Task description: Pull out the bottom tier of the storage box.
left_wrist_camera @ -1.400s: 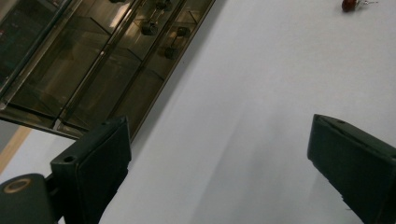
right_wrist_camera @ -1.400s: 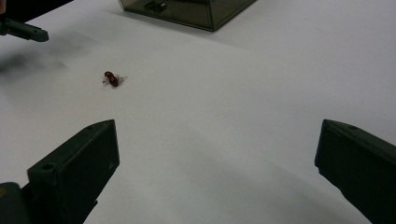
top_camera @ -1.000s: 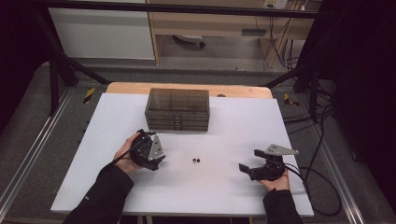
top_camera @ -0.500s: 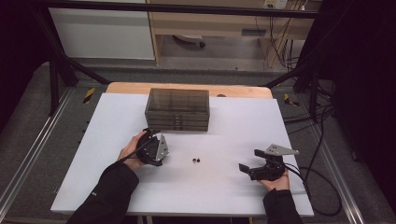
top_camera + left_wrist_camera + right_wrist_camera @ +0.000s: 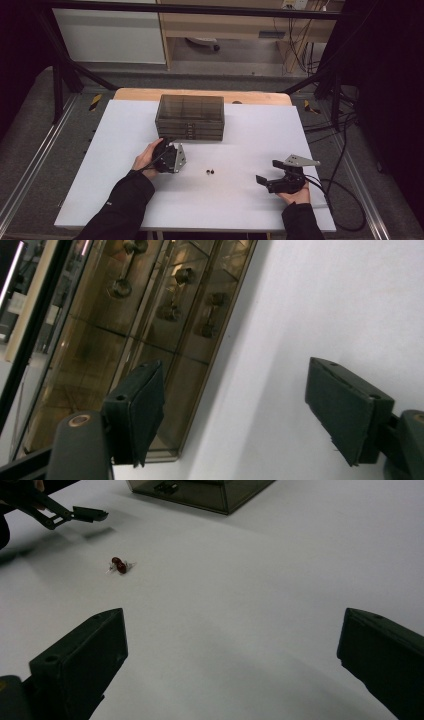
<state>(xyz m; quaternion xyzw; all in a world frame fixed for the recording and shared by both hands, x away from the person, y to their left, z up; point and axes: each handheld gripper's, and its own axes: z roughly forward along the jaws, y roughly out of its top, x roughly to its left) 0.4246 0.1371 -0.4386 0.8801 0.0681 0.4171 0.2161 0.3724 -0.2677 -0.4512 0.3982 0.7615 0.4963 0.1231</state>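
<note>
**Left gripper at the drawer cabinet, small parts loose mid-table**

From the high view, the smoky drawer cabinet (image 5: pixel 190 117) stands near the far edge of the white tabletop (image 5: pixel 120 200), slightly left of centre. The left gripper (image 5: pixel 169 159) sits just in front of the cabinet's front left corner. The right gripper (image 5: pixel 275 181) rests well apart, toward the near right corner. Between them lie two small dark parts (image 5: pixel 210 172), seen here as mere specks.

The left gripper view adds the cabinet's translucent front (image 5: pixel 150 335) close up, with small metal fittings visible through its compartments. The jaws stand fairly wide but have just been closing, with nothing between the pads; one overlaps the cabinet's lower edge.

The right gripper view shows the parts (image 5: pixel 119 565) as reddish-brown with pale ends, touching each other. Its own jaws gape wide over bare tabletop, empty.
</note>
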